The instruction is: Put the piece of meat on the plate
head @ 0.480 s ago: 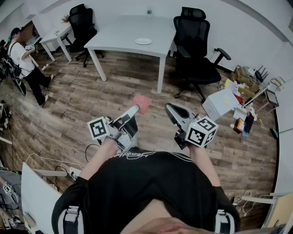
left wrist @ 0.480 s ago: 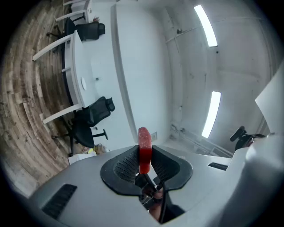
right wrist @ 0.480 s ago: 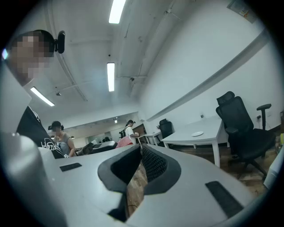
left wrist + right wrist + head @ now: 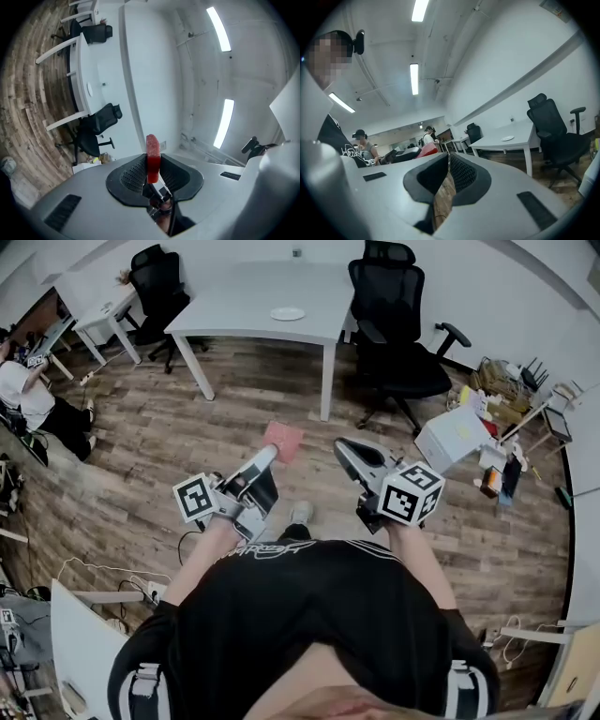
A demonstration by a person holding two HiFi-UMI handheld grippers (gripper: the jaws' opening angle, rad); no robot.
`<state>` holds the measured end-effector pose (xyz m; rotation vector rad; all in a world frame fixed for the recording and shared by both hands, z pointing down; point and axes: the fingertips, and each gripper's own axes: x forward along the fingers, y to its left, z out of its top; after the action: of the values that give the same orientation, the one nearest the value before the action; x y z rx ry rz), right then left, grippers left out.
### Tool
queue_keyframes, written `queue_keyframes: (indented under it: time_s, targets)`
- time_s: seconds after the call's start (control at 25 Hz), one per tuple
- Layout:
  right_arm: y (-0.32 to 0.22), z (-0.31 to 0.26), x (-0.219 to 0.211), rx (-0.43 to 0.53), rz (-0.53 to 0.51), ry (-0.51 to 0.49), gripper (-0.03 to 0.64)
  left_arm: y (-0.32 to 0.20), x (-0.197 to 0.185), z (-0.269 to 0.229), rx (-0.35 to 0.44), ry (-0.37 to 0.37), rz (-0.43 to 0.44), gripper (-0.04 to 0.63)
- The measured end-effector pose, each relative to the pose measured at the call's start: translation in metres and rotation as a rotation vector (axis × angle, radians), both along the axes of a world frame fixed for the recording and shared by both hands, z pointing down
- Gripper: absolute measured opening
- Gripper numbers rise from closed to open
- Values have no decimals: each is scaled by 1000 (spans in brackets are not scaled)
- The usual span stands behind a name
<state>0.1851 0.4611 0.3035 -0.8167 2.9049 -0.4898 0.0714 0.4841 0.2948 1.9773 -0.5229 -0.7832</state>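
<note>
Evidently the person is on the move. Against the picture from half a second ago, the wooden floor point(image 4: 131, 446) has slid under the head camera, the bystander at the far left has slipped nearly out of frame, and a shoe point(image 4: 301, 513) now shows between the two arms where none showed before. This reads as a step taken toward the white desk point(image 4: 234, 301). The desk stands well ahead, with a black office chair point(image 4: 398, 334) at its right end.

Both tools sit at much the same spots in the head view as before, carried in front of the body rather than reaching. The left tool point(image 4: 267, 456) is tilted a little upward and pinches the piece of meat point(image 4: 283, 441), a flat red-pink slab standing edge-on between its ridged pads and poking out past the tips. The grip looks no different from half a second ago. The right tool point(image 4: 345, 448) is empty, its jaws pressed together at the tips with only a sliver of floor showing behind them.

The plate point(image 4: 288, 313) — small, white and bare — lies on the desk near its front edge, well apart from the meat. So the pick-up looks done and the carry is under way. What remains, by this reading, is to close the gap to the desk and set the meat down on the plate.
</note>
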Motion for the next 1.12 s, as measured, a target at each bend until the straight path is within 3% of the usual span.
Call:
queue_keyframes:
  time_s: [0.16,0.52,0.76,1.12]
  targets:
    - [-14,5,-6,-28,16,-14,18,-16,-12,13,-22,29,-1,84]
    - [-108,23,-27,-102,72,25,18,-119,-30,28,-60,85,67,84]
    - [-190,33,-68,-132,60,58,18,-206,-62,37,-88,58,56,84]
    - [-308,24,-124,-144,92,24,18,-323,-123,18,-73,13,98,84]
